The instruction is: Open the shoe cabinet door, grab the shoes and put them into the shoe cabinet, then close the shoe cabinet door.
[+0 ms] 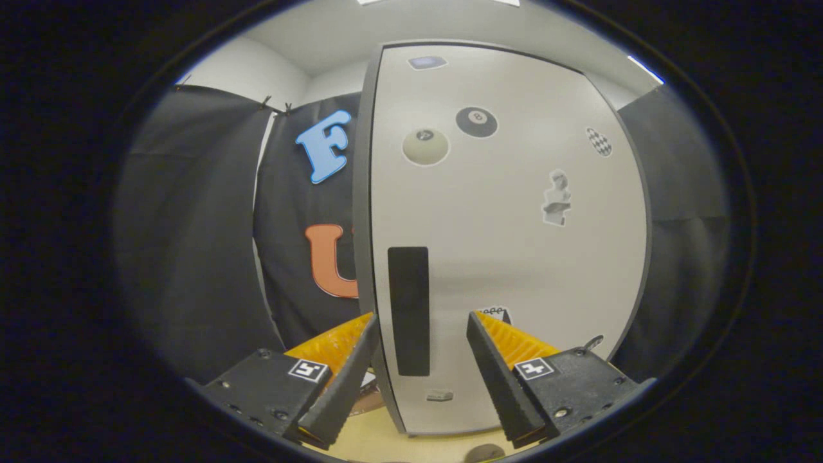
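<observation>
The shoe cabinet door [508, 244] carries a black billiard-ball sticker [476, 121] marked "8". The other stickers on it are too small to read.

The pale wooden floor [379, 444] carries the shoe cabinet [508, 257] standing upright at twelve o'clock of the spread fingers [495, 366].

Soft, even light comes from above. The white cabinet door [514, 212] looks bright, the cloth walls dark. Straight lines bend near the edges.
</observation>
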### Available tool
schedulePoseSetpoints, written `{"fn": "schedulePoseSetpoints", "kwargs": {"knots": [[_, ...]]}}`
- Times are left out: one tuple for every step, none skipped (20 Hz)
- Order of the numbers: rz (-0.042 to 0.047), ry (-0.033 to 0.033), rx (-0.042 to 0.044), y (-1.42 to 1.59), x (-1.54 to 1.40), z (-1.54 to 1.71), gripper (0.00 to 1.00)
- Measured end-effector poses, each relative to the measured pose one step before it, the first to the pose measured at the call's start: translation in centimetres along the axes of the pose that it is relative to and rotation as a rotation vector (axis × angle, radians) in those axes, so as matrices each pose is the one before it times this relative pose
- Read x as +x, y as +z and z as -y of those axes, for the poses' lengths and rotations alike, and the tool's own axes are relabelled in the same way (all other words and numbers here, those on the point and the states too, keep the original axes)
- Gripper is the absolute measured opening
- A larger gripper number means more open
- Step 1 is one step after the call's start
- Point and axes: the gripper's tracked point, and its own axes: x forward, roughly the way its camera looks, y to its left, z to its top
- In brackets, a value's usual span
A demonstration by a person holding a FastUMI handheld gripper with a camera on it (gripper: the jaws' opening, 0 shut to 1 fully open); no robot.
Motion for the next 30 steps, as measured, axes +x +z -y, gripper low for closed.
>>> {"fn": "schedulePoseSetpoints", "kwargs": {"knots": [[-0.00596, 0.01012, 0.01670, -0.128, 0.592, -0.220, 0.81], [-0.01061, 0.03374, 0.02467, -0.555, 0.639, -0.655, 0.71], [-0.00578, -0.00526, 0.00460, -0.156, -0.078, 0.109, 0.61], [0.00359, -0.00575, -0.00474, -0.057, 0.395, 0.127, 0.52], [-0.00117, 0.00340, -0.01611, -0.257, -0.149, 0.169, 0.42], [0.00430, 0.01526, -0.01906, 0.222, -0.345, -0.079, 0.40], [-0.00561, 0.01550, -0.01426, -0.169, -0.115, 0.003, 0.37], [-0.00342, 0.01291, -0.01325, -0.063, -0.352, 0.131, 0.35], [-0.00328, 0.01053, -0.00385, -0.005, -0.453, 0.029, 0.35], [-0.00329, 0.00950, -0.00142, 0.058, -0.521, -0.092, 0.35], [-0.00709, 0.00807, -0.01045, -0.018, -0.874, -0.148, 0.34], [-0.00403, 0.00885, -0.00728, 0.068, -0.949, -0.170, 0.34], [-0.00633, 0.01274, -0.00018, -0.046, -0.666, -0.034, 0.34], [-0.00417, 0.01508, 0.00964, -0.114, -0.999, -0.111, 0.34], [-0.00678, 0.01322, 0.00374, -0.049, -0.848, -0.038, 0.34], [-0.00070, 0.01058, 0.00621, -0.050, -0.881, 0.204, 0.34], [-0.00617, 0.01058, 0.00122, -0.123, -0.897, 0.328, 0.34], [-0.00435, 0.01161, -0.00056, -0.126, -1.393, 0.443, 0.34], [-0.00530, 0.00925, 0.00245, -0.141, -1.029, 0.165, 0.34], [-0.00338, 0.00795, 0.02154, -0.110, -1.401, 0.272, 0.33], [-0.00478, 0.00801, 0.02392, 0.072, -1.214, 0.274, 0.33], [-0.00213, 0.00920, 0.01077, -0.166, -0.980, 0.298, 0.33], [0.00386, 0.00731, 0.00324, -0.030, -1.108, 0.260, 0.32], [0.00148, 0.00818, -0.01276, -0.132, -0.922, 0.318, 0.31], [0.00154, 0.01194, -0.00384, -0.074, -0.909, 0.286, 0.31], [-0.00055, 0.01091, -0.00504, -0.060, -0.733, 0.207, 0.30], [-0.00399, 0.00874, -0.00274, 0.016, -0.772, 0.320, 0.29], [-0.00573, 0.00870, 0.00686, 0.003, -0.907, 0.414, 0.29], [0.00045, 0.01343, 0.00845, 0.055, -1.055, 0.449, 0.29], [0.00563, 0.01306, -0.00422, -0.060, -1.036, 0.507, 0.28]]}}
